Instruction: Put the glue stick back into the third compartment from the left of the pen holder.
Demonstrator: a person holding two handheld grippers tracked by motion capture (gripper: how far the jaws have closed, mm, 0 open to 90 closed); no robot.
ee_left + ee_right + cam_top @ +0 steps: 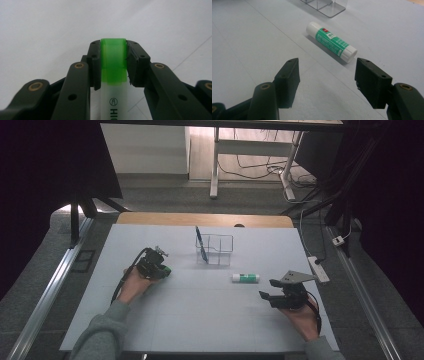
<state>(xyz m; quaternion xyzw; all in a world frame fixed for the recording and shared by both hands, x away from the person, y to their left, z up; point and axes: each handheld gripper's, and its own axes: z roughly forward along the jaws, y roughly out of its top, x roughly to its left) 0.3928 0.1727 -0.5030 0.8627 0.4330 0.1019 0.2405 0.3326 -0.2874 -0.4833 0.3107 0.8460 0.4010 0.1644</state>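
Left hand-held gripper (pixel 113 63) pinches the highlighter (pixel 113 75), long axis along its jaws; organizer (pixel 215 250) sits ahead-right. Right hand-held gripper (pixel 327 80) spread.

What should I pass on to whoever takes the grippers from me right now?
Left gripper: shut on the green highlighter, clamped at its cap, low over the white table.
Right gripper: open, holding nothing, aimed at the glue stick lying flat just ahead of it.
Clear organizer: upright at mid-table, a blue pen already standing in it.
Done: pen in the organizer, highlighter gripped.
Left, probably: carry the highlighter to the organizer, then pick up the glue stick.
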